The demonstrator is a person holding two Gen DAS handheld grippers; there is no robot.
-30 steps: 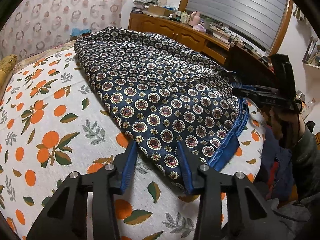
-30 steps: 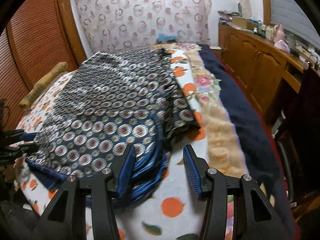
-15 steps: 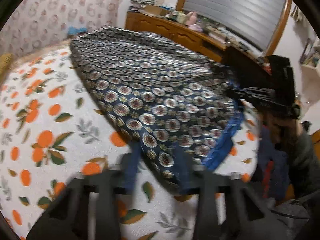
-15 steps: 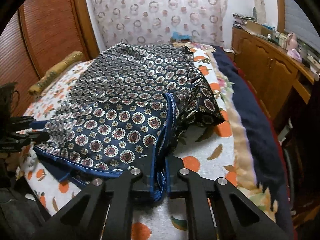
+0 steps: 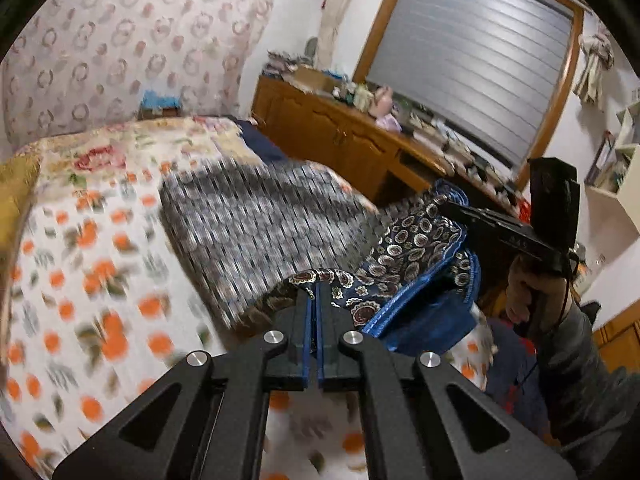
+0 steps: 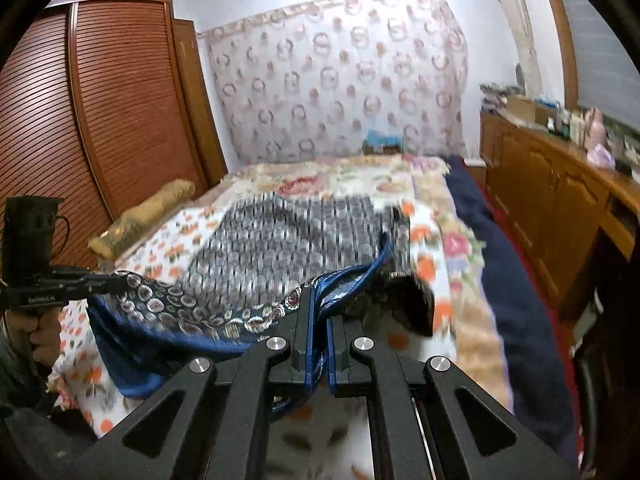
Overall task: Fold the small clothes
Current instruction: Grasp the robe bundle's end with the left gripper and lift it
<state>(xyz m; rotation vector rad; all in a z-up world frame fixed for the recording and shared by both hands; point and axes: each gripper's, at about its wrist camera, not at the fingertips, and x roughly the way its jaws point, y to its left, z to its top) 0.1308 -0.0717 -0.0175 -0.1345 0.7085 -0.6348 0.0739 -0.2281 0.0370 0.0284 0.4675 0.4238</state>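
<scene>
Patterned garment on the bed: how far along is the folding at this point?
Early. Done: the left gripper and right gripper are each shut on a near corner of the patterned garment. In hand: that near edge is raised off the bedspread, the far part lying flat. Left: carrying the edge over, laying it down and any further folds.

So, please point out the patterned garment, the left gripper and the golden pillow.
patterned garment (image 5: 416, 240), left wrist view, lifted medallion-print part near the blue hem.
left gripper (image 5: 313, 300), left wrist view, between its fingertips, shut on the cloth.
golden pillow (image 6: 148, 216), right wrist view, middle of its top.
</scene>
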